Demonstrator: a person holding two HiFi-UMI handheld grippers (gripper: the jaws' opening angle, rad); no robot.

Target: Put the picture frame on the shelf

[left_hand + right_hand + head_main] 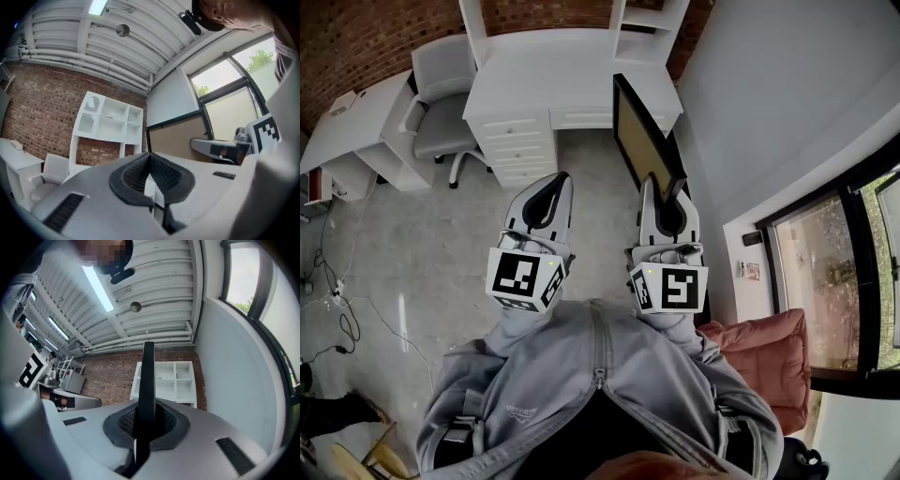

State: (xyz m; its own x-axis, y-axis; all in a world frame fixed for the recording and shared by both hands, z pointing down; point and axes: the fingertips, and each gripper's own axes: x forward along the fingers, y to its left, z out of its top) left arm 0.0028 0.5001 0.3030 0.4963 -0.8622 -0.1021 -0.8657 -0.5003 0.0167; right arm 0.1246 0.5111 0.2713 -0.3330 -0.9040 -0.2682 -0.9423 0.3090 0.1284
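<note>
The picture frame, black-rimmed with a tan panel, stands up from my right gripper, which is shut on its lower edge. In the right gripper view the frame shows edge-on as a dark strip between the pads of that gripper. The white cubby shelf stands ahead against the brick wall, above the white desk. My left gripper is shut and holds nothing; it stays level beside the right one. In the left gripper view, past its closed gripper, I see the frame and the shelf.
A grey office chair sits left of the desk's drawer unit. A second white table is further left. Cables lie on the floor at the left. A red armchair and a window are on the right.
</note>
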